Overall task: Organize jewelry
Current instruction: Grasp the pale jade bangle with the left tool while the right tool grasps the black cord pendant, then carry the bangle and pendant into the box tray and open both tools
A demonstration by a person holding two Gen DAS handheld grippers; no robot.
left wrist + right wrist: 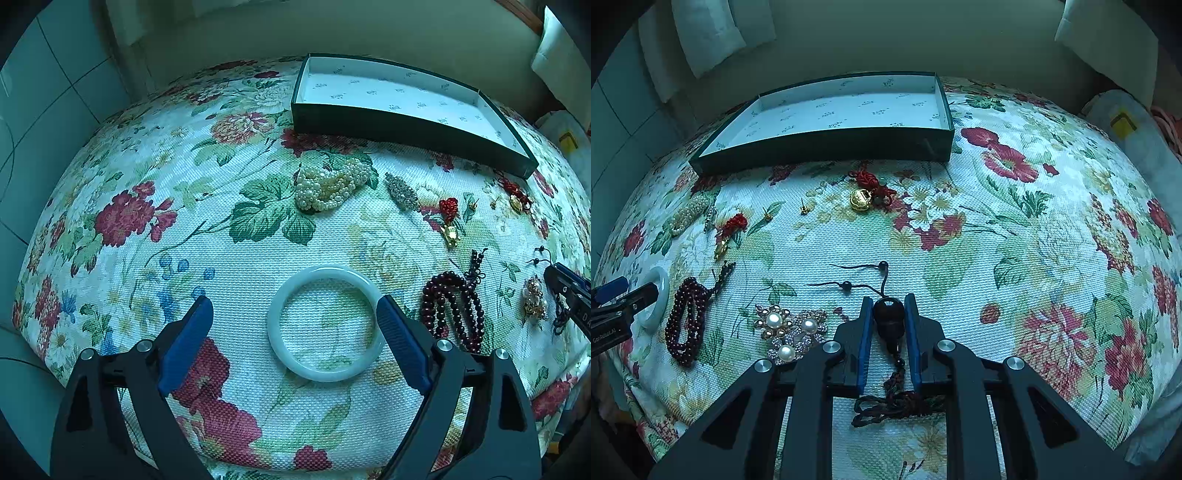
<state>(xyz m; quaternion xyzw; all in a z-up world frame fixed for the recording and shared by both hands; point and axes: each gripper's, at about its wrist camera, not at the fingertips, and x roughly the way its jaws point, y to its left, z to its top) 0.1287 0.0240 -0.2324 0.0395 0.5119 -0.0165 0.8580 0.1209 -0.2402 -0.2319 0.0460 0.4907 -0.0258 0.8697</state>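
A pale jade bangle (274, 325) lies flat on the flowered cloth between the fingers of my left gripper (293, 304), which stands wide open; the right finger's tip overlaps the bangle's rim and the left one is well apart from it. My right gripper (888, 301) is shut on a dark round pendant (889, 319) resting on the cloth. Its dark cord with two small beads (882, 265) trails ahead, and its tassel (890, 404) lies back between the fingers. The shallow dark green box (406, 127) (827, 147) sits at the far side with nothing in it.
On the cloth lie a pearl necklace (328, 186), a rhinestone brooch (402, 192), a dark red bead bracelet (685, 321), a pearl brooch (790, 330), a gold lock charm on a red knot (860, 199), another red knot charm (448, 221) and small ear studs (804, 209). The table's edges fall away all round.
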